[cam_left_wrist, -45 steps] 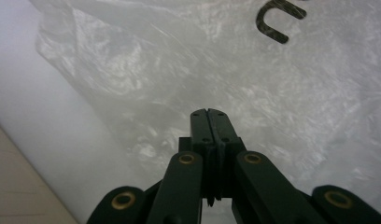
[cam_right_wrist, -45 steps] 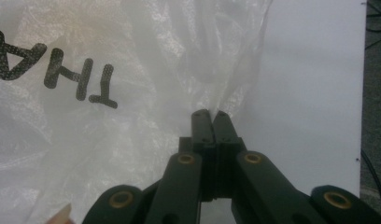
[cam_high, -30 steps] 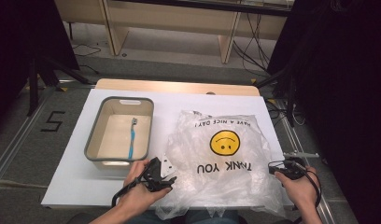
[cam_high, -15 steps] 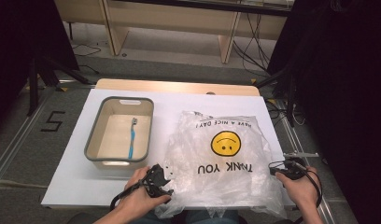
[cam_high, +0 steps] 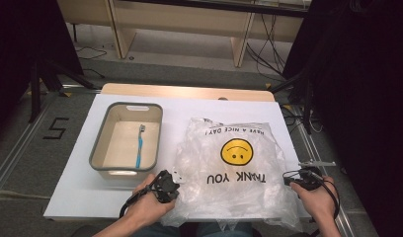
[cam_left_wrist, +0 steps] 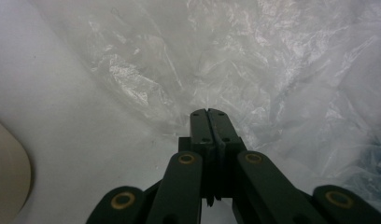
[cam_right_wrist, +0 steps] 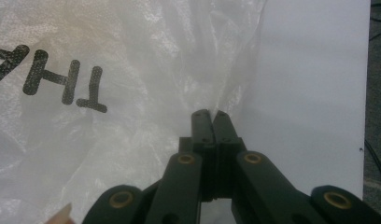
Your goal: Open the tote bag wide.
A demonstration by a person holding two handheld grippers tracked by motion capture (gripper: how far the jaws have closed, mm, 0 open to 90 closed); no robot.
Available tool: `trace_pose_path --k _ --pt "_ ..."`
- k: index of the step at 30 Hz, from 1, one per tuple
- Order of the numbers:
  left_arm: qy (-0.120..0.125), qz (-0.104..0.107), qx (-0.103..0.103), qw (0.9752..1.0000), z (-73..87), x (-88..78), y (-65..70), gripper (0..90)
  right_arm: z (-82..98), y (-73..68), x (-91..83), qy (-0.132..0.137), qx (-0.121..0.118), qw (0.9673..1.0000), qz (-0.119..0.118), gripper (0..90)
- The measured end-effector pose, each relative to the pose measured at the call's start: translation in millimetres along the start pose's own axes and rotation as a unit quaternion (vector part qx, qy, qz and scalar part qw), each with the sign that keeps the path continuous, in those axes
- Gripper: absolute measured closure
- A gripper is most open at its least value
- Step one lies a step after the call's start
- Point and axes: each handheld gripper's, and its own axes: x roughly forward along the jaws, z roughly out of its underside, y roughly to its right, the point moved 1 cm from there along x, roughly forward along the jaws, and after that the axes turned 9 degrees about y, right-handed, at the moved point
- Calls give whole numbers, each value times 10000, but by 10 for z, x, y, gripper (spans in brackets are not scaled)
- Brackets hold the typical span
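**On the counter: bag pinched at both near corners**

Across the white counter [cam_high: 189,106], from largest to smallest: a clear crinkled bag [cam_high: 234,168] covers the right half, reaching from mid-counter to the near edge and spilling slightly over it. Its print, a yellow smiley above "THANK YOU", reads upside down from the person's side.

On the left half sits a grey-rimmed bin [cam_high: 98,148], well apart from the far edge and just beside the bag. A blue toothbrush [cam_high: 139,147] lies inside it, along the right wall, bristles toward the far end.

At the near edge, the left tongs [cam_high: 174,185] rest at the bag's near left corner, held in the left hand [cam_high: 147,207]. In the left gripper view the left tongs [cam_left_wrist: 208,112] are clenched, tips pressed into the crumpled plastic; whether film sits between them I cannot tell.

The right tongs [cam_high: 287,177], in the right hand [cam_high: 315,197], meet the bag's near right side. In the right gripper view they [cam_right_wrist: 210,113] are clenched on a fold of the bag's edge, which rises taut from the tips.
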Motion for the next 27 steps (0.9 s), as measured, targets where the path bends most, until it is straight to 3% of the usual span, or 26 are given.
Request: trace_pose_path --k 3,10,12,13,14,16,19,22,27 --pt "52 -12 20 10000 -8 3 4 896 -1 -1 -1 19 2 10000 -2 900" --pt "508 -311 151 9981 -167 -16 -49 897 -33 1 -30 216 44 9998 35 900" --pt "614 -474 216 9968 -240 -31 -89 897 -44 0 -34 273 63 9996 53 900" --pt "734 -667 258 9947 -318 -41 -136 897 -53 -3 -31 310 73 9995 56 900" --pt "734 -667 258 9947 -318 -41 -136 897 -59 -4 -27 338 83 9994 58 900" --pt "796 -898 326 9922 -392 -48 -196 897 -66 -6 -19 379 89 9992 77 900" --pt "892 -1100 265 9896 -490 -48 -295 897 -131 -4 24 531 85 9985 108 900" --pt "850 -1434 265 9857 -559 -22 -433 897 -193 17 77 649 4 9978 118 900" --pt "796 -1554 300 9842 -589 23 -489 896 -269 -6 216 598 -104 9982 -25 900"
